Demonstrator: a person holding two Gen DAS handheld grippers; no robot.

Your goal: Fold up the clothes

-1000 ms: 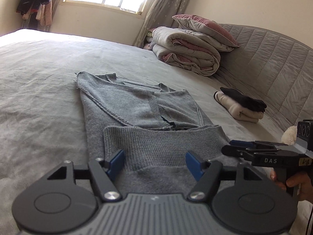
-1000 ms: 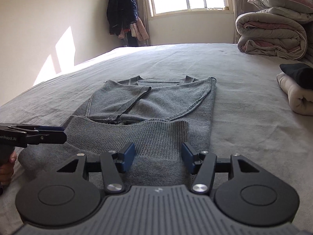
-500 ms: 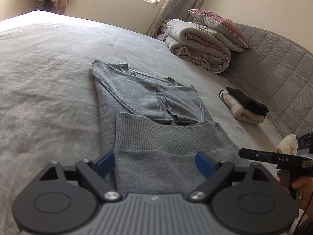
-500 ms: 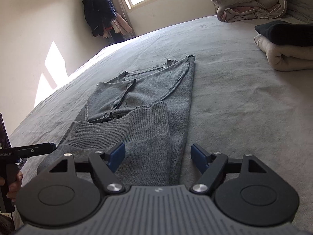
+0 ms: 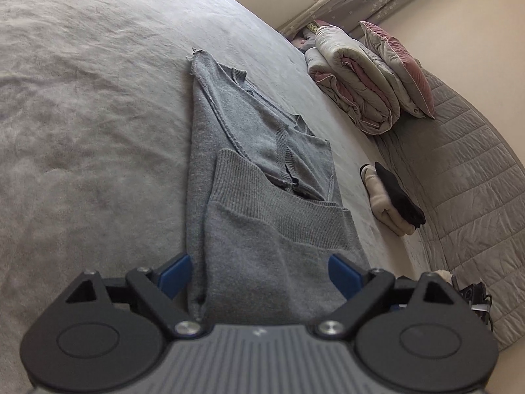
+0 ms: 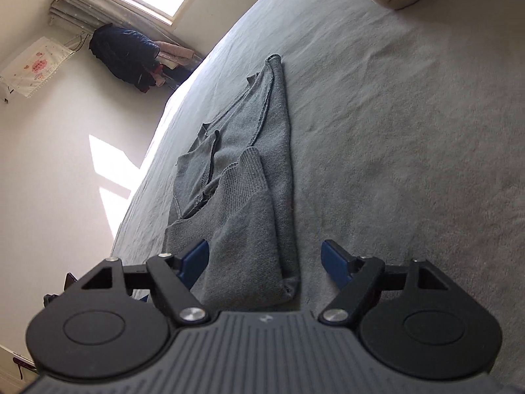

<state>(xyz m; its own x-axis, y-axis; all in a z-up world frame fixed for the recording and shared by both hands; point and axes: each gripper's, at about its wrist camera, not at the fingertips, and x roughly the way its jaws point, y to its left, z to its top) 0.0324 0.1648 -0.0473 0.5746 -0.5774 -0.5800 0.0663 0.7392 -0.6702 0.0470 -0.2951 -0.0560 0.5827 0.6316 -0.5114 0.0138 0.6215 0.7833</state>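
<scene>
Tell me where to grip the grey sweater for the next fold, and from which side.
Probably the two near corners of the grey sweater, one per open gripper: left gripper at the near-left corner, right gripper at the near-right corner. Come in low from the near edge; the folded layers end there, lying flat on the bed.

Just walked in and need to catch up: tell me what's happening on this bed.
A person is folding a grey knitted sweater on the grey bed cover with two handheld grippers. Its ribbed hem is already turned up over the body. The left gripper and right gripper sit at its near corners, fingers just spread wide and not pinching cloth. A cream and black folded pile lies aside.
</scene>
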